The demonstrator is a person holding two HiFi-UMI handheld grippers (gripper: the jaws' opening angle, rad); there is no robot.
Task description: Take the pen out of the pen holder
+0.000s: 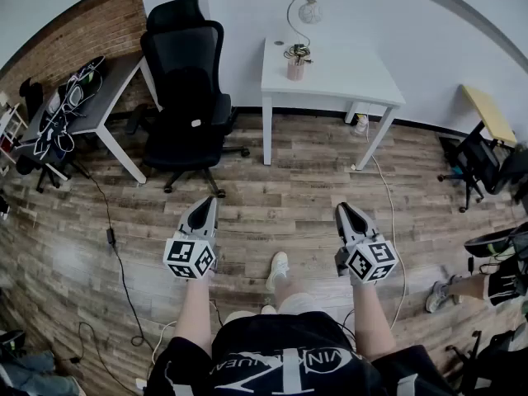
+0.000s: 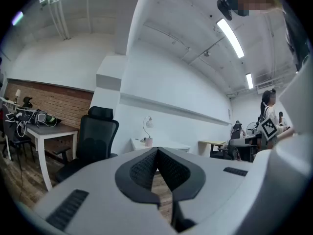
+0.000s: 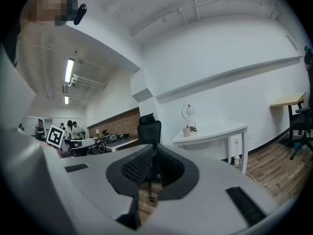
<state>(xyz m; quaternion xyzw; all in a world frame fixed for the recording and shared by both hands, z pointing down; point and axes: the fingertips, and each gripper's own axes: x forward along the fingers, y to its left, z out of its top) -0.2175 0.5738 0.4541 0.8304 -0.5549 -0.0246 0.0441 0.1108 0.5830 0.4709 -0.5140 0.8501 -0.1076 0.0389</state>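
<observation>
A small pink pen holder with pens in it stands on the white table far ahead, beside a curved desk lamp. My left gripper and right gripper hover level over the wooden floor, well short of the table. Both have their jaws closed together with nothing between them. In the left gripper view the pen holder shows small and distant above my left gripper. From the right gripper view, the pen holder sits on the table, up and right of my right gripper.
A black office chair stands left of the white table. A grey desk with cables is at far left, and cords trail on the floor. A yellow-topped desk and chairs sit at right. People stand in the background.
</observation>
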